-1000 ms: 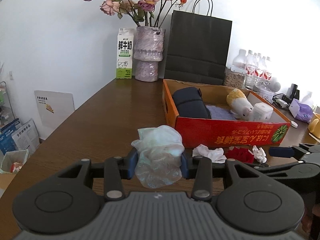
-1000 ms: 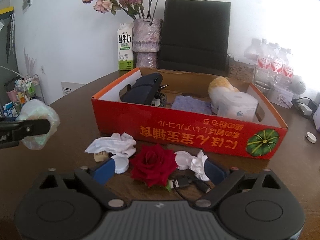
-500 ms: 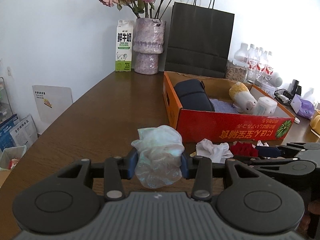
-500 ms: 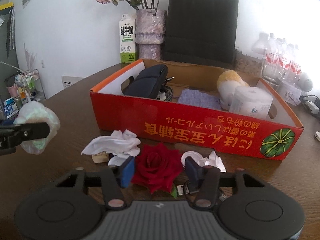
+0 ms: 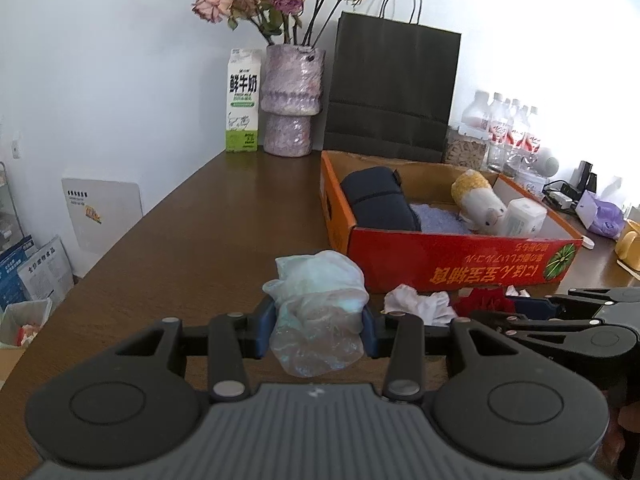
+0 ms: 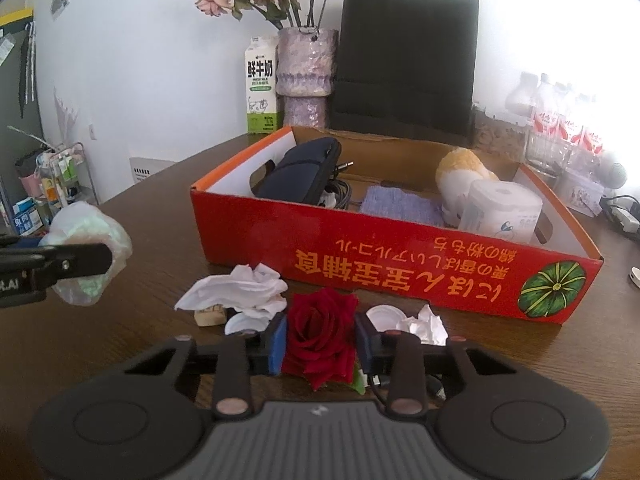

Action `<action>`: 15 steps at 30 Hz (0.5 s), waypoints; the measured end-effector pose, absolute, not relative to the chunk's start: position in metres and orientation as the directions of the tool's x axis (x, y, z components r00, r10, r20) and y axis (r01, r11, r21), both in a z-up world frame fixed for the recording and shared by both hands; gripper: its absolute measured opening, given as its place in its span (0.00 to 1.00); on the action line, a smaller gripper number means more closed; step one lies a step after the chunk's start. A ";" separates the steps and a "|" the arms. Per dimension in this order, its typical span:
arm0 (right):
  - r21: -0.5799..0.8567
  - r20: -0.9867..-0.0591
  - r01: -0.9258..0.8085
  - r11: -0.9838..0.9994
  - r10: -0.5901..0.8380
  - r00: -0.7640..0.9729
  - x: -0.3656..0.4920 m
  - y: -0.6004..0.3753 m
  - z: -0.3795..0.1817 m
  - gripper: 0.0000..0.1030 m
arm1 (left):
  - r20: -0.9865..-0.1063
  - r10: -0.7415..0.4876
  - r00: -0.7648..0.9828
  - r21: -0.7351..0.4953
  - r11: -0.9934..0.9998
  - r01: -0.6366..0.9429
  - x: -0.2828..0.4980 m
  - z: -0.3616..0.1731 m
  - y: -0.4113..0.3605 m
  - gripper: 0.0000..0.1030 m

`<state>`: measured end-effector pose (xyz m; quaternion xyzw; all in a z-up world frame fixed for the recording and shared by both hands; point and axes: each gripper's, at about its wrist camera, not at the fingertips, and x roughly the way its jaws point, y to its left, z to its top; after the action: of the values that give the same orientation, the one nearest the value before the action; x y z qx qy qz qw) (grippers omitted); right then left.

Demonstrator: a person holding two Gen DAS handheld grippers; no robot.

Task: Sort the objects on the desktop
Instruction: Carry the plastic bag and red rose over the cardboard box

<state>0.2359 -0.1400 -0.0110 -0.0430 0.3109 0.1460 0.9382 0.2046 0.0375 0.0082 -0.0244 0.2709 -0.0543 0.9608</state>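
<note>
A crumpled, pale plastic bag [image 5: 316, 304] hangs just above the brown table, with my left gripper [image 5: 318, 328] shut on it. The same bag [image 6: 86, 240] shows at the left of the right wrist view. A red rose [image 6: 322, 328] lies on the table in front of the red cardboard box [image 6: 400, 268]. My right gripper [image 6: 320, 342] is closing on the rose, and its blue pads touch the petals on both sides. In the left wrist view, the rose [image 5: 486, 302] peeks out beside the right gripper [image 5: 532, 308].
Crumpled white tissue [image 6: 240, 290], white caps [image 6: 382, 314], a paper scrap [image 6: 426, 324] and a small wooden block [image 6: 210, 316] lie around the rose. The box holds a dark pouch [image 6: 304, 170], a plush toy [image 6: 460, 172], a paper roll [image 6: 500, 212] and a purple cloth [image 6: 400, 204]. Vase [image 5: 292, 100], milk carton [image 5: 242, 100], black bag [image 5: 392, 92] and bottles [image 5: 508, 128] stand behind.
The right gripper's jaws have narrowed from wide apart until they meet the sides of the red rose. The left gripper still holds the plastic bag in the same place.
</note>
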 end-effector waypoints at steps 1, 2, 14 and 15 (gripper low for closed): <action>0.013 -0.590 -0.302 0.953 0.251 0.767 0.234 -0.141 -0.009 0.31 | -0.512 -0.120 0.851 -0.075 0.993 0.095 0.205 0.011 0.036 0.41; 0.014 -0.584 -0.303 0.953 0.253 0.771 0.233 -0.142 -0.006 0.31 | -0.505 -0.125 0.854 -0.074 0.992 0.101 0.205 0.014 0.035 0.41; -0.016 -0.457 -0.278 0.961 0.240 0.857 0.245 -0.170 0.054 0.31 | -0.362 -0.210 0.908 -0.047 0.977 0.207 0.231 0.072 -0.008 0.41; -0.020 -0.447 -0.273 0.962 0.236 0.863 0.251 -0.172 0.059 0.31 | -0.352 -0.218 0.910 -0.046 0.975 0.216 0.237 0.077 -0.013 0.41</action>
<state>0.2506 -0.1722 0.0585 -0.0413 0.2262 0.1319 0.9642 0.2365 -0.0130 0.0769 -0.0030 0.1805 -0.1110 0.9773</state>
